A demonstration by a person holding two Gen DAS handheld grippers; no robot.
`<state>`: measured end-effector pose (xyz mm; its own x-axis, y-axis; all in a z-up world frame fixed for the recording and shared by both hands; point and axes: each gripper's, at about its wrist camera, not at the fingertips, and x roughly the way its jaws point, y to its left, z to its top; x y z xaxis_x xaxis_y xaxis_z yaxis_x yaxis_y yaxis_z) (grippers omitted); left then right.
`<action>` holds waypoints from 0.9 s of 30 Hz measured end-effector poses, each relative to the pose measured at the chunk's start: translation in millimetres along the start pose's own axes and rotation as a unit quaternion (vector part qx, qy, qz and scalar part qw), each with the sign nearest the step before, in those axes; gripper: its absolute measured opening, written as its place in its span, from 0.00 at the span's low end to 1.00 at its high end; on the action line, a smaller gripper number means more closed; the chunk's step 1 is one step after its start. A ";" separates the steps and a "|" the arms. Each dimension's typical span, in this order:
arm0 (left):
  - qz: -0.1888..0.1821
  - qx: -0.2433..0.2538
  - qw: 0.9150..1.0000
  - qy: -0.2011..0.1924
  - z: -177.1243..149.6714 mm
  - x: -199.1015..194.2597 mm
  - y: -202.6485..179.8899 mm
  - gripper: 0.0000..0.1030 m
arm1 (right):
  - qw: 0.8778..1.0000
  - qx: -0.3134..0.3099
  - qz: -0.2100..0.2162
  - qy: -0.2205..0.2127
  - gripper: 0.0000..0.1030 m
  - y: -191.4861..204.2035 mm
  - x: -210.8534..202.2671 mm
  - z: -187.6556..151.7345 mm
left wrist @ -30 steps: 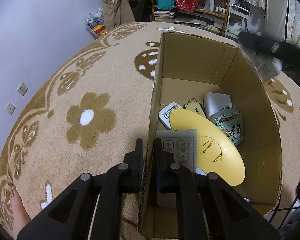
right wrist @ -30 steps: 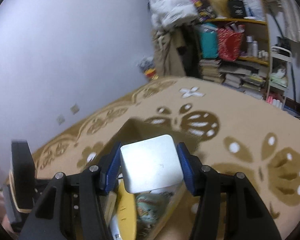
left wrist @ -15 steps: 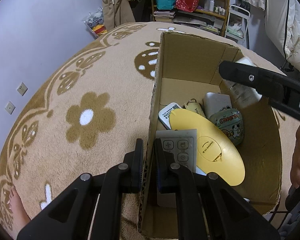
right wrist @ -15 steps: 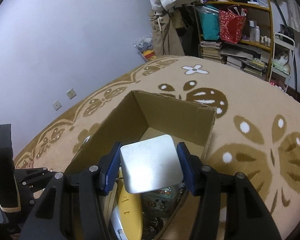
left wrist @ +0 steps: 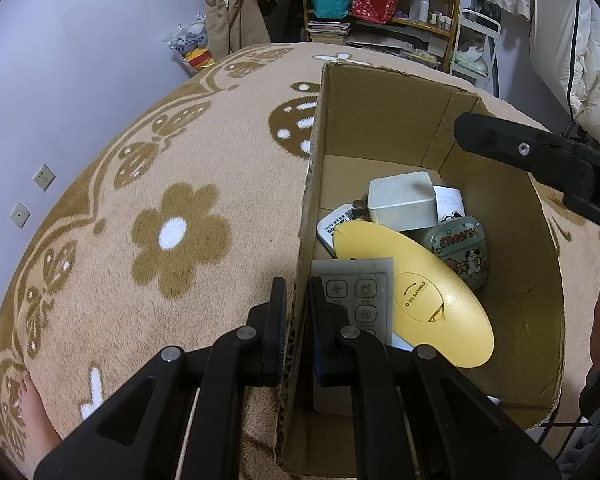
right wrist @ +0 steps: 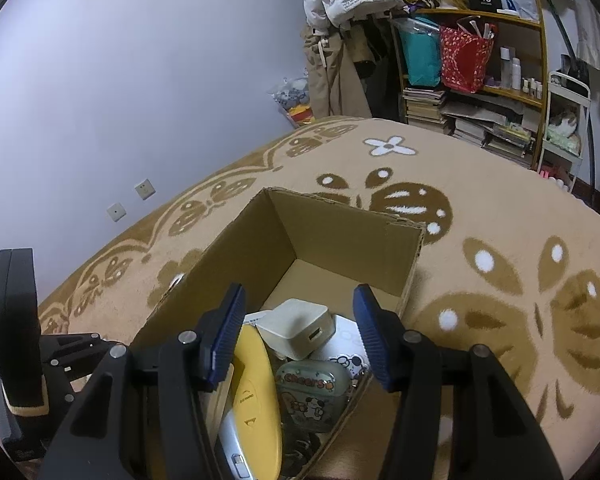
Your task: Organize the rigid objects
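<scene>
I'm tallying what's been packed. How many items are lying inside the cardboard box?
6 visible: white charger at the back, white case beside it, Cheers tin, yellow oval case in the middle, grey remote by the near wall, white device beneath. Others may be hidden.

Corrugated brown cardboard box, matt, is seen on a fluffy pile carpet. Smooth matt plastic is shown by the white charger; the yellow case looks glossy.
</scene>
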<state>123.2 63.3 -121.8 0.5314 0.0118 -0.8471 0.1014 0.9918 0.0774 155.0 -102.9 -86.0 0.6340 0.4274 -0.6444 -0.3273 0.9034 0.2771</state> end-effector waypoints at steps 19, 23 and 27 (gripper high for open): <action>0.000 0.010 1.000 -0.028 3.9 -21.9 -2.5 0.14 | 0.999 0.026 -0.040 -0.007 0.86 -13.1 -32.9 9.7; 0.001 0.008 0.999 -0.034 5.5 -30.3 -2.4 0.20 | 0.996 0.050 -0.069 -0.012 0.96 -19.6 -49.8 11.5; 0.006 0.003 0.999 -0.052 7.8 -46.6 -1.9 0.43 | 0.993 0.061 -0.096 -0.027 1.00 -22.5 -74.9 12.9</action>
<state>104.8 59.8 -78.3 0.6165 0.0094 -0.7873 0.0997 0.9909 0.0900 123.9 -154.8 -34.7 0.7147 0.2458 -0.6548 -0.1124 0.9644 0.2393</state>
